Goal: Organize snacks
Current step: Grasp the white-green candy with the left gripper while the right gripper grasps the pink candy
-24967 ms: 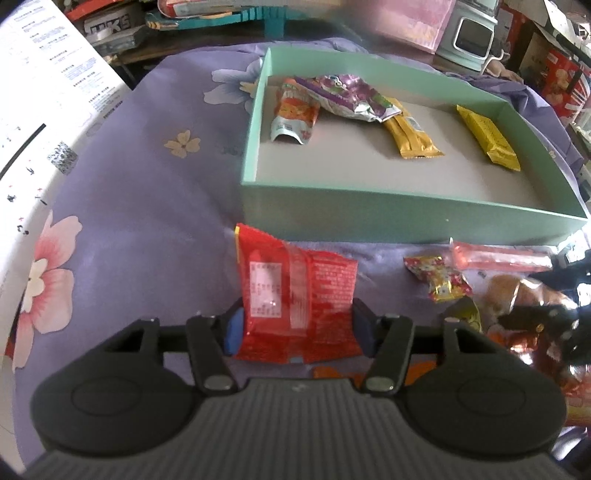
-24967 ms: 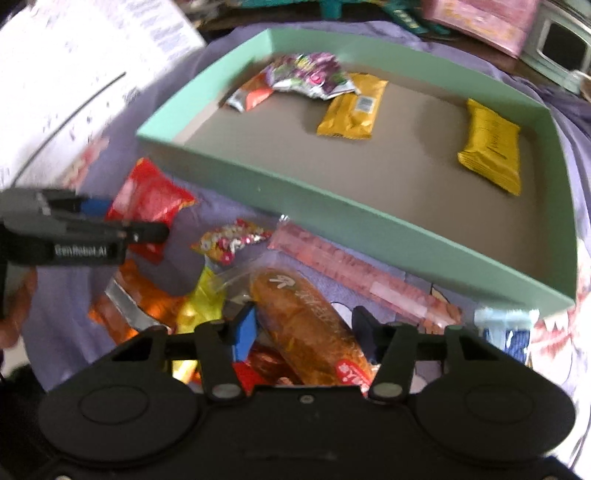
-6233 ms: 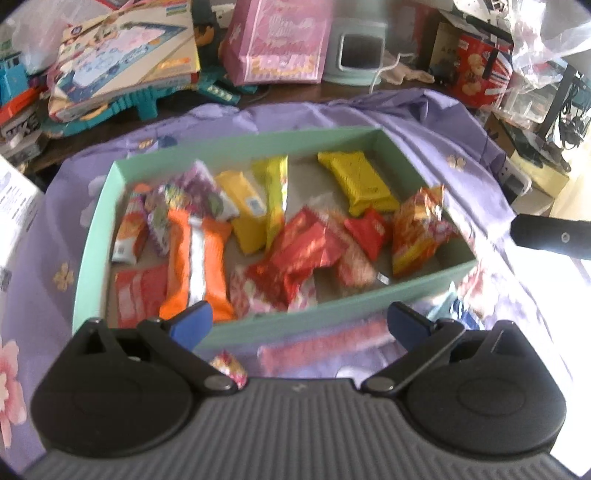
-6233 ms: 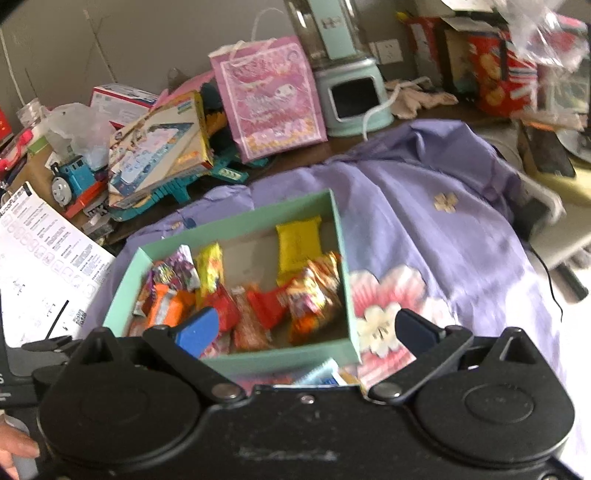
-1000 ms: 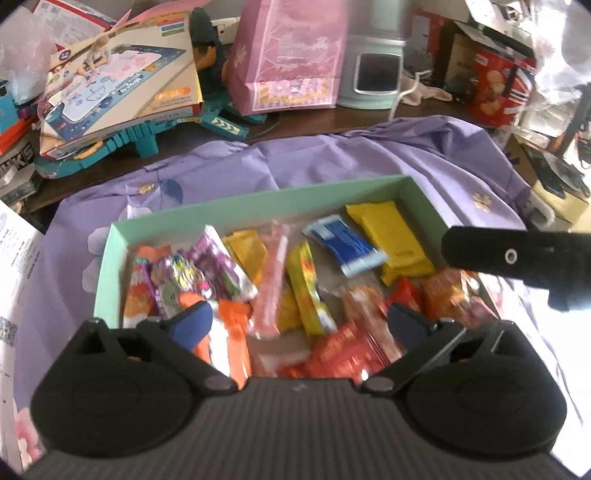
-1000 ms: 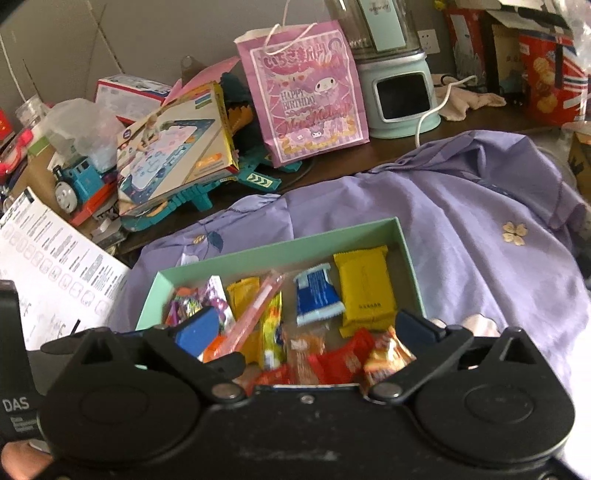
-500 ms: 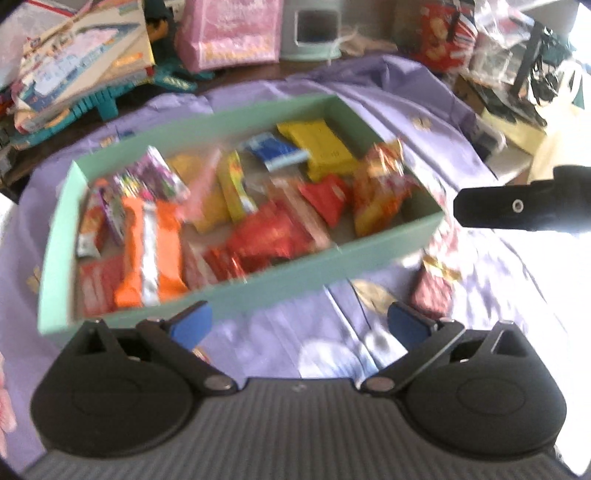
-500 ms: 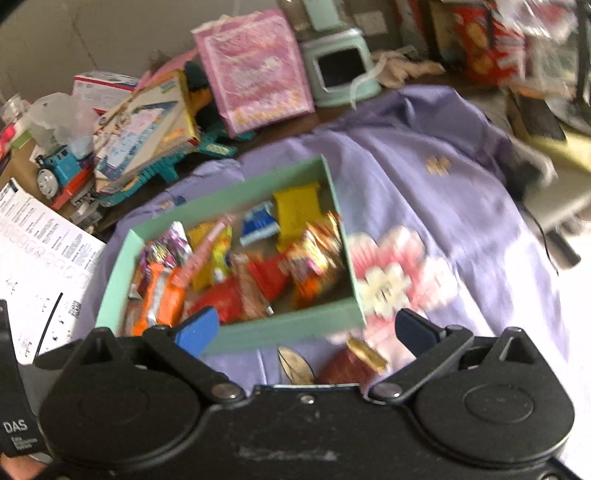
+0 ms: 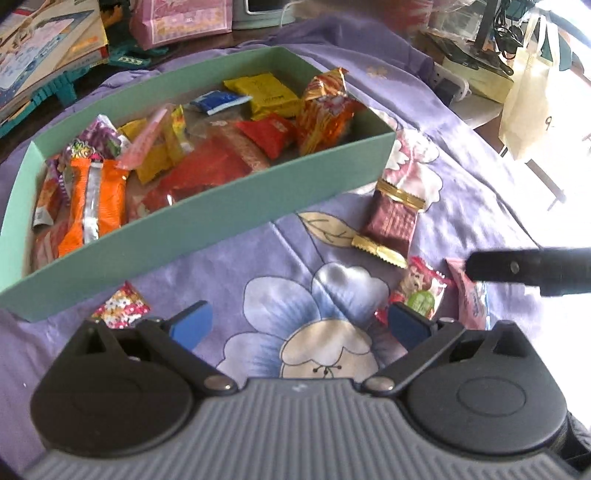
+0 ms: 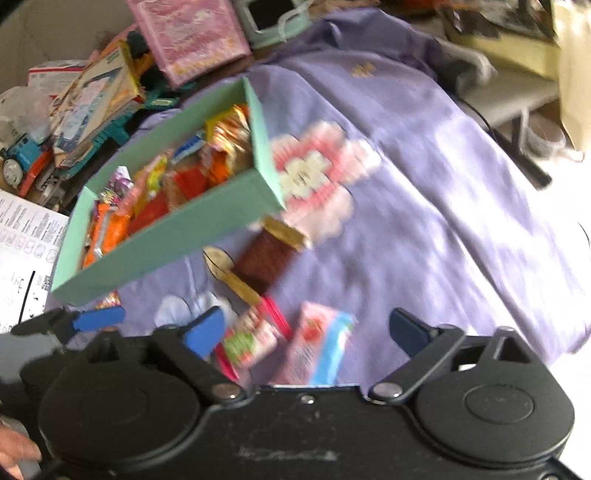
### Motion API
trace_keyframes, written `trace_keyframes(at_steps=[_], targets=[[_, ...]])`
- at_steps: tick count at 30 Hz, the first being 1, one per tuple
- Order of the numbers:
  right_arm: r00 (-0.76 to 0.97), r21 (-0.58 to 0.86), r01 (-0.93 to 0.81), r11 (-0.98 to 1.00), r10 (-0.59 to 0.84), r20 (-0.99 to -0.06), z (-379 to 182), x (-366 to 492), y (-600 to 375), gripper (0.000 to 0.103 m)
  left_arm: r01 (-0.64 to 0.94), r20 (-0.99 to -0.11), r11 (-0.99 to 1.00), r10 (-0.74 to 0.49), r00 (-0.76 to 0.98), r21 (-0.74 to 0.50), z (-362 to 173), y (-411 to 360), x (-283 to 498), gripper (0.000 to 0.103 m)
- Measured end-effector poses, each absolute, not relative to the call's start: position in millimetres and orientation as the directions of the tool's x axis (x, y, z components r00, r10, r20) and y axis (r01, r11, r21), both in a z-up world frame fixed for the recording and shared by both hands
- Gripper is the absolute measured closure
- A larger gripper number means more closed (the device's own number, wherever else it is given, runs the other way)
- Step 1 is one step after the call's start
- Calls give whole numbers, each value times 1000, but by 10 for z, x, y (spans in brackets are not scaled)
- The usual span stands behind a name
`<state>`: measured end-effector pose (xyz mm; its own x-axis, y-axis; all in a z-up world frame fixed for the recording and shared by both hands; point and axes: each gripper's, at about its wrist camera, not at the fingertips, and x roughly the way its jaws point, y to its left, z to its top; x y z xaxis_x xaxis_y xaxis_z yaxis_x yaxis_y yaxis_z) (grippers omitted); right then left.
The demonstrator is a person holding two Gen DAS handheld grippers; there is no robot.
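A mint green box holds several snack packets. On the purple floral cloth in front of it lie a maroon biscuit pack with gold ends, a small pink and green candy pack, a pink and blue packet and a small red floral candy. My left gripper is open and empty over the cloth. My right gripper is open and empty, just above the pink and blue packet; one of its fingers shows in the left wrist view.
Behind the box stand a pink gift bag, toy boxes and books, a mint appliance and a toy train. A white printed sheet lies left. The cloth drops off at the right towards a cream bag.
Both grippers have dropped closer to the cloth in front of the box. The loose packets there have come into view. Both stay open and empty.
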<state>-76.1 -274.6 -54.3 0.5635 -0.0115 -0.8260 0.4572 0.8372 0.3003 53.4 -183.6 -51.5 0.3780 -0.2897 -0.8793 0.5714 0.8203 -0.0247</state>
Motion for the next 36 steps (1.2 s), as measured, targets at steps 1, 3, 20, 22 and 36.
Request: trace_keyframes(at_steps=[1, 3, 20, 22, 36], targets=[[557, 290, 458, 840, -18, -830, -576, -807, -2743, 28, 565, -883, 825, -285, 374, -26, -530, -1820, 547, 0], [553, 276, 454, 847, -24, -833, -632, -849, -2701, 36, 545, -889, 838, -273, 366, -33, -566, -1778, 575, 0], [581, 107, 372, 922, -142, -801, -698, -813, -2571, 65, 615, -891, 789, -290, 348, -17, -590, -2089, 498, 0], [593, 132, 370, 920, -124, -796, -697, -840, -2611, 65, 643, -890, 766, -298, 346, -7, -591, -2206, 454, 0], [630, 174, 347, 922, -91, -771, -681, -967, -2693, 66, 726, -888, 688, -343, 306, -16, -665, -2537, 335, 72]])
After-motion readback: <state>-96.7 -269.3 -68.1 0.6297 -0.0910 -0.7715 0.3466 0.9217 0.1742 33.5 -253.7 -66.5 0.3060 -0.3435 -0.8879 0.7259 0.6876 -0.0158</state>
